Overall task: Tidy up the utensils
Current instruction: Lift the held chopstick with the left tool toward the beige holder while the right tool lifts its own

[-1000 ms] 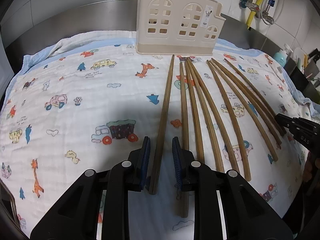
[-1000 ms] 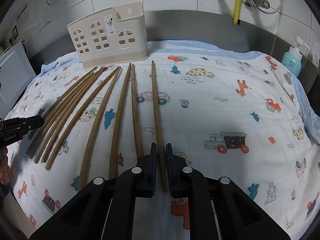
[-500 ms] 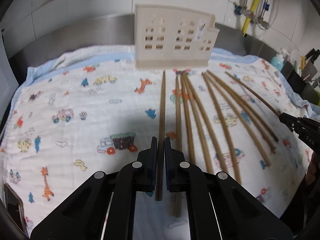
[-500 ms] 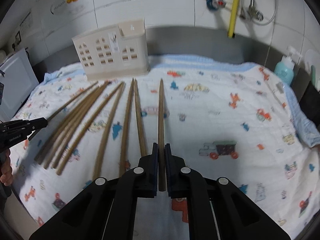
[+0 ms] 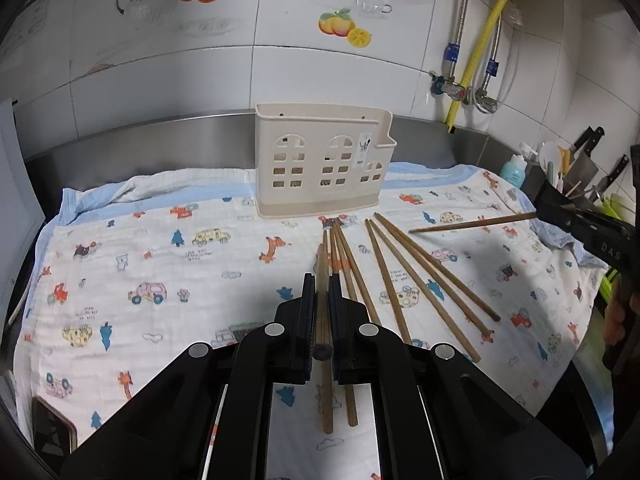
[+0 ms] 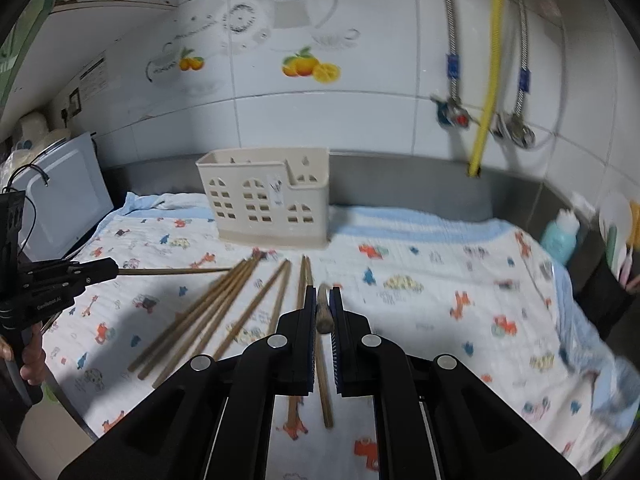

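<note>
Two claws clenched, each on one chopstick: left gripper (image 5: 321, 312) mid-frame, right gripper (image 6: 322, 312) mid-frame | sticks light, stiff, smooth, likely slippery | best held near thick end | holder (image 5: 322, 164) upper middle

We see matt brown wooden chopsticks (image 5: 404, 276) lying on a soft woven cotton cloth (image 5: 160, 264) with printed cartoon motifs and a crinkled, matt surface. The cream utensil holder (image 5: 320, 168) is smooth moulded plastic with a faint sheen. Behind it we note a brushed stainless-steel backsplash (image 5: 140, 148) and glossy white ceramic wall tiles (image 5: 320, 72). The left gripper (image 5: 321, 308) is matt black plastic with ribbed blue pads (image 5: 309, 312).
</note>
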Tool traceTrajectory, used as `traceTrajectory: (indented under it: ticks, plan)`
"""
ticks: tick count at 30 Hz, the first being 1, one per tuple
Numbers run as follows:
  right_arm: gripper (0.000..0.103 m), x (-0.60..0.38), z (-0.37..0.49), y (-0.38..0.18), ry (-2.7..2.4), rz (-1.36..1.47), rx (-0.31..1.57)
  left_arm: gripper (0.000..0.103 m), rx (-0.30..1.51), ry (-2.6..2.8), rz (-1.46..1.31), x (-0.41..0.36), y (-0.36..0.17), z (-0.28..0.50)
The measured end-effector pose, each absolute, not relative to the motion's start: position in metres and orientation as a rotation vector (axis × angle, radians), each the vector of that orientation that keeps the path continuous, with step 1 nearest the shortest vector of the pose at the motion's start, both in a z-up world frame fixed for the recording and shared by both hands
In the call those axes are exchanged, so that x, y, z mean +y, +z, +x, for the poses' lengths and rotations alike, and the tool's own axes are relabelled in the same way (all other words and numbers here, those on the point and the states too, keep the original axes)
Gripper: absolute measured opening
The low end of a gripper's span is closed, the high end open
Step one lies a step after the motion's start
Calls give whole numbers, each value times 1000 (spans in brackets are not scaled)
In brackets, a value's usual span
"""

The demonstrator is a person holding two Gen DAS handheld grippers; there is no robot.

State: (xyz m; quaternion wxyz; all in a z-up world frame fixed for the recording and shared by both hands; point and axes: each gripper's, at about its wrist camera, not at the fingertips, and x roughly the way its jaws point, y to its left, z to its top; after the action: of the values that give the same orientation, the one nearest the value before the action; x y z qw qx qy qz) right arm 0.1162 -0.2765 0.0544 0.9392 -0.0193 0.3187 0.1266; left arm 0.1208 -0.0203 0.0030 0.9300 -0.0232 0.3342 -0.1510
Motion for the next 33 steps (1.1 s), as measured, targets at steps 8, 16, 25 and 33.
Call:
traceTrajectory:
  ticks: [8,16,25,33]
  plan:
    - [6,-260,153,114,333,-96,598,5,649,-345,-54,-18,33,138]
    - [6,-247,203,186,372,-127,554,5,625,-364,-1,-25,65,163]
    - [6,-217,267,171,345,-181,670,5,574,-371,26,-25,108,186]
    - [6,-218,294,137,332,-167,750,5,438,-351,52,-29,172,200]
